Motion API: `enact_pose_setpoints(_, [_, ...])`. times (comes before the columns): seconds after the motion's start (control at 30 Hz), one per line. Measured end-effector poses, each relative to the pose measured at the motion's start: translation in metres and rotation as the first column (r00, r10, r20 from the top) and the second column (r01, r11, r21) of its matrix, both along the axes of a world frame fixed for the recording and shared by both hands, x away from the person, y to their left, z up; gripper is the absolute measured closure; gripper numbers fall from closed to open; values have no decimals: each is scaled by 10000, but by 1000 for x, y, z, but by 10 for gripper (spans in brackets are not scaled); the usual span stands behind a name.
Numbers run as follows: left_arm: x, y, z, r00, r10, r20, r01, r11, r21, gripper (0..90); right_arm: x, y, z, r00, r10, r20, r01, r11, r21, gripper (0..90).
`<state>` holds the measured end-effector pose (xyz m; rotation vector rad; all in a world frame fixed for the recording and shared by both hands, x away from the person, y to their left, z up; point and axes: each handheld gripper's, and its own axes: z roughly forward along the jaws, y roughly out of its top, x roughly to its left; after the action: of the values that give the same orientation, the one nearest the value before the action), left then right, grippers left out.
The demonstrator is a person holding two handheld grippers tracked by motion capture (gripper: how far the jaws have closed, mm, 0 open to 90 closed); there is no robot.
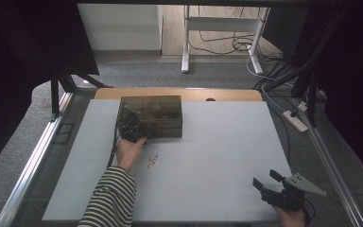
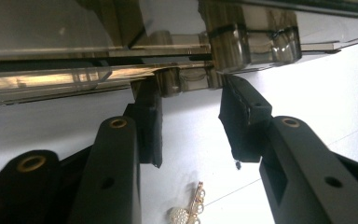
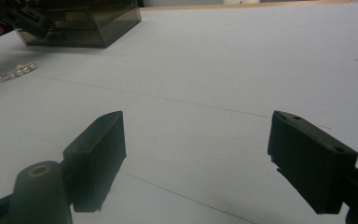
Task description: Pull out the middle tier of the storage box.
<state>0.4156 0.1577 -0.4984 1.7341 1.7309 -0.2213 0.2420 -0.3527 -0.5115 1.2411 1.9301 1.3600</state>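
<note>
Two grippers: yours.
Left gripper (image 2: 191, 121): half-open jaws flank the smoky box's (image 1: 151, 116) latch (image 2: 186, 81); grip unclear.
Right gripper (image 3: 196, 158): wide open, empty, well away from box.
Pearl hairpin (image 1: 152, 160): just before box.

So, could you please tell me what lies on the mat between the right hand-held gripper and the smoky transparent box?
Mostly bare white mat. In the right gripper view, the right hand-held gripper faces the box across it; a pearl hair clip lies just off that line.
</note>
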Motion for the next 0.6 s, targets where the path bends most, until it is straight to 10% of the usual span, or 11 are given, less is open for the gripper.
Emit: enact_pose_setpoints(0.6, [-10,0,0,9994,-321,135,319,9994,152,606,0,0,0,10000,4,-22,-4,10000,22,191])
